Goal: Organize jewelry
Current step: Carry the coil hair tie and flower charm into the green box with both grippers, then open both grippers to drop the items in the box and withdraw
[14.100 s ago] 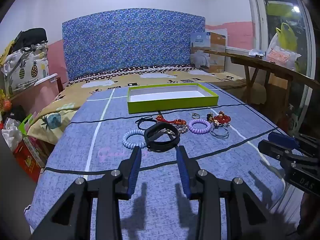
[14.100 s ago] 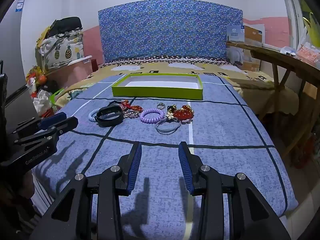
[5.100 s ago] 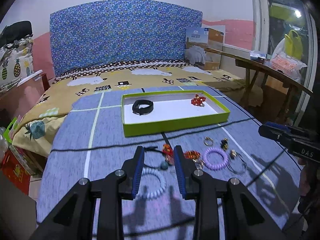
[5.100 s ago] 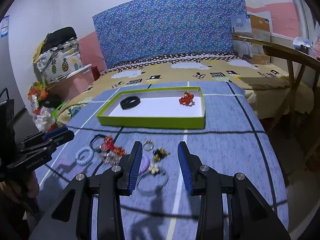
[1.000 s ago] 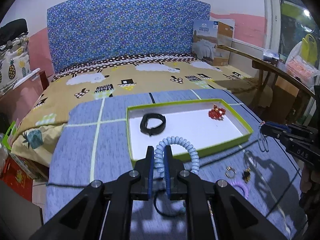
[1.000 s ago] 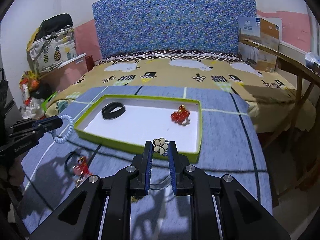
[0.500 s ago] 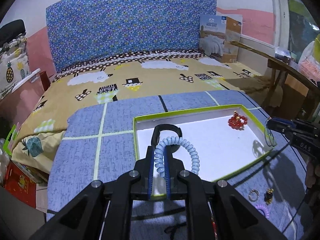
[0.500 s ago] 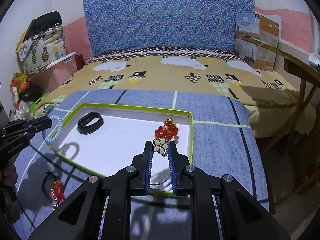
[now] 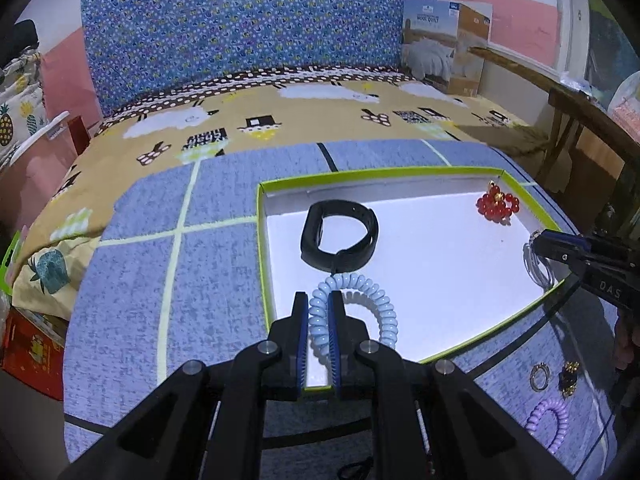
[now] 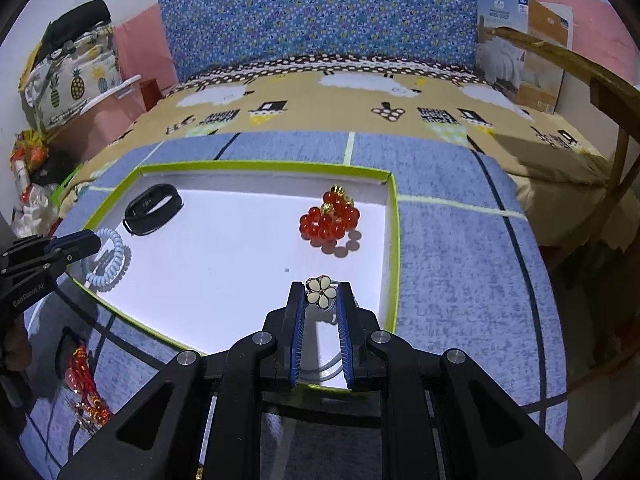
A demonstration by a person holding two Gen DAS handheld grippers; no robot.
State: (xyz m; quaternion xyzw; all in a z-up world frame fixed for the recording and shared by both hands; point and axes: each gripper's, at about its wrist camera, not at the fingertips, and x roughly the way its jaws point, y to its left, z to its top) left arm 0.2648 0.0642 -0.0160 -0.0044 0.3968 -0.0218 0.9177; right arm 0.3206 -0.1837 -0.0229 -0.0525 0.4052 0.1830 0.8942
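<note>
A green-rimmed white tray [image 9: 261,248] [image 10: 393,240] lies on the blue bedspread. In it are a black band [image 9: 339,235] [image 10: 153,209] and a red bead bracelet [image 9: 497,205] [image 10: 329,220]. My left gripper [image 9: 319,320] is shut on a pale blue coil bracelet [image 9: 372,300] and holds it over the tray's near left part; it also shows in the right wrist view [image 10: 107,260]. My right gripper [image 10: 320,300] is shut on a flower-charm wire bangle [image 10: 320,290] over the tray's near right part; the bangle shows in the left wrist view [image 9: 536,260].
On the bedspread near the tray lie a ring [image 9: 538,376], a dark charm [image 9: 569,376], a purple coil bracelet [image 9: 552,420] and a red-and-gold string piece [image 10: 84,384]. A wooden bench [image 10: 612,92] stands right of the bed. Bags [image 10: 68,80] sit at left.
Both grippers have moved forward and down over the tray with their pieces held. The tray now looks closer and larger in both views.
</note>
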